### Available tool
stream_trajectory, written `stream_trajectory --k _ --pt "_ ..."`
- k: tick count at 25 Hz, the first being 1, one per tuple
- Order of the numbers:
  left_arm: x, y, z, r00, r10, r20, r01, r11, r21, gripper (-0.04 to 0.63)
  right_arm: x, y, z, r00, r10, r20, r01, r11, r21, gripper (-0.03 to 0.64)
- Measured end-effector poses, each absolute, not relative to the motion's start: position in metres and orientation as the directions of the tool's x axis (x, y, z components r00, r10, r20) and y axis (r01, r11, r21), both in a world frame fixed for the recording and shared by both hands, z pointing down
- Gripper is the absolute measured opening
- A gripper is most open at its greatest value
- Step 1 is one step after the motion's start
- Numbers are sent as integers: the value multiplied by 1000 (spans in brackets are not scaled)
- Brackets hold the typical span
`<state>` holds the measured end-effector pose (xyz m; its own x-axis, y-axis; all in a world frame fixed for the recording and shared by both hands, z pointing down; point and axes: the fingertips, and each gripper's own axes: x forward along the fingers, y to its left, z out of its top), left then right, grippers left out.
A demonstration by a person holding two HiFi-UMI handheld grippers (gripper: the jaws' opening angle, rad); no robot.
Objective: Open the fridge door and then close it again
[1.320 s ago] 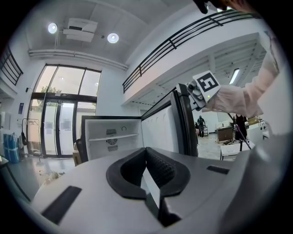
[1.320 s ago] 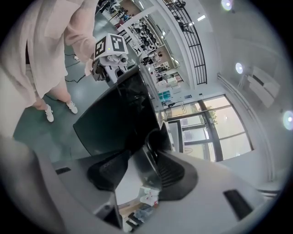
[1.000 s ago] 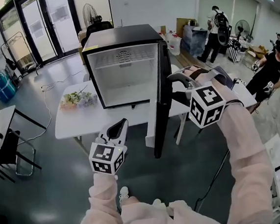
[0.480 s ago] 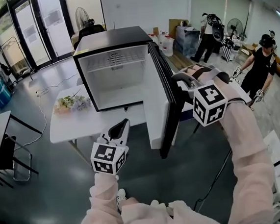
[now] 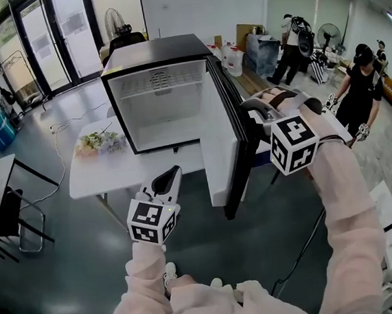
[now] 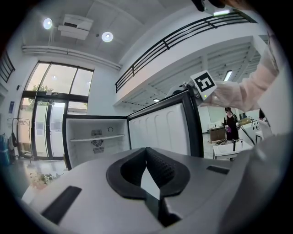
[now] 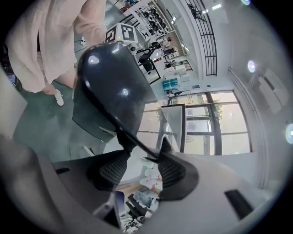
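Note:
A black mini fridge (image 5: 158, 53) stands on a white table (image 5: 101, 172), its white inside bare. Its door (image 5: 218, 137) hangs open to the right, the white inner face toward me. My right gripper (image 5: 250, 109) is at the door's upper outer edge. In the right gripper view the glossy black door (image 7: 110, 82) runs in between the jaws of this gripper (image 7: 143, 151), which are closed on its edge. My left gripper (image 5: 173, 172) hovers low in front of the table, shut and holding nothing (image 6: 146, 151). From there I see the open fridge (image 6: 96, 141) and door (image 6: 160, 132).
A bunch of flowers (image 5: 98, 143) lies on the table left of the fridge. A black chair (image 5: 9, 219) and a second table are at the far left. People (image 5: 358, 82) stand at the back right among boxes and gear. Cables trail across the floor.
Since a second ago the fridge has shifted left in my view and more of the door's inner face shows. My right gripper has stayed on the door edge. The left gripper has hardly moved.

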<state>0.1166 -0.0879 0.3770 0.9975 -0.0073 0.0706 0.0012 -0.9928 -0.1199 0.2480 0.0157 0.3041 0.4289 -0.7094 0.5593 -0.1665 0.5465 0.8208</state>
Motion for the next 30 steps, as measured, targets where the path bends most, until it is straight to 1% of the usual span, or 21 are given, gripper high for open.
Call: stream_trajectory --k 13,30 --pt "106 -91 376 997 -32 72 -23 -992 -120 12 234 2 303 407 -731 548 -166 531 831 196" --pt "83 -119 379 993 -99 67 -91 -990 -109 12 214 -39 305 381 -748 543 -121 542 832 184"
